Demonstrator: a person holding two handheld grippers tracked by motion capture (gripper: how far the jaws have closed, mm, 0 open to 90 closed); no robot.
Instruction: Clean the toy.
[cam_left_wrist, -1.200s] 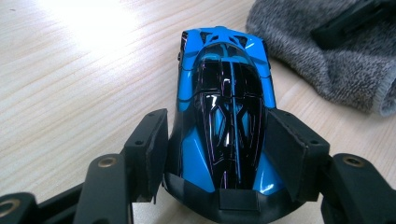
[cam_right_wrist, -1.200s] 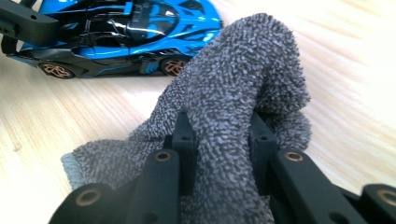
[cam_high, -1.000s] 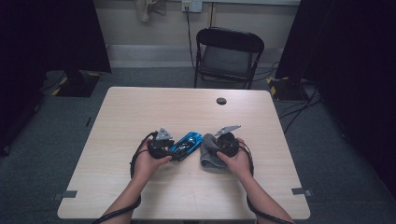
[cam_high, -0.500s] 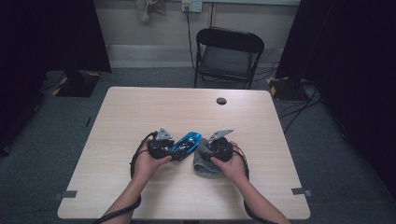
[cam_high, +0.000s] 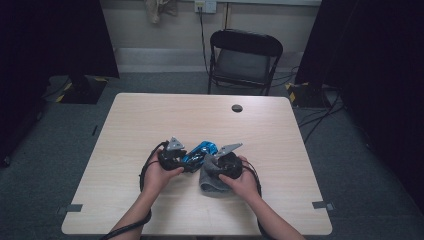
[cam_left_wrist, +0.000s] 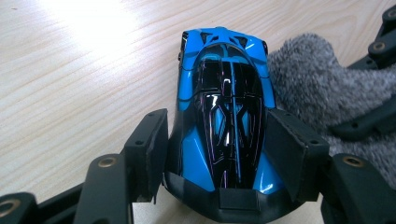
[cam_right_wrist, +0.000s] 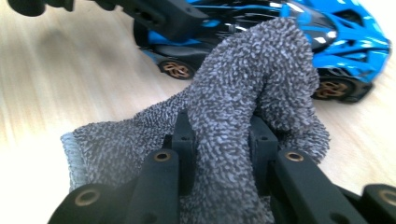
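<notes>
**A:** Black pads first: the left gripper (cam_left_wrist: 219, 154) has its jaws clamped on the flanks of the blue toy car (cam_left_wrist: 224, 116), near the end closest to the camera. The right gripper (cam_right_wrist: 222, 140) is clenched on a raised fold of the grey cloth (cam_right_wrist: 243, 93), which bulges up between its jaws.

**B:** Where does the car lie?

**A:** On the wooden table (cam_high: 150, 115), near the middle of its near half. In the high view the car (cam_high: 200, 151) sits between the two grippers, the left gripper (cam_high: 172, 157) at its 8 o'clock and the right gripper (cam_high: 225, 162) at its 4 o'clock. The cloth (cam_high: 210, 180) touches the car's side.

**B:** Likely faults?

**A:** The car's shell is glossy, hard and tapered; a sideways push from wiping could, I judge, slide it out of the pads or roll it on its bronze wheels (cam_right_wrist: 175, 69). The cloth is soft, nubbly terry, gripped by one fold only, so its loose remainder might drag, snag a wheel, or pull free.

**B:** Farther out?

**A:** A small dark disc (cam_high: 237, 108) lies at the car's 1 o'clock, well apart; a black folding chair (cam_high: 245, 60) stands beyond the table's far edge.
</notes>
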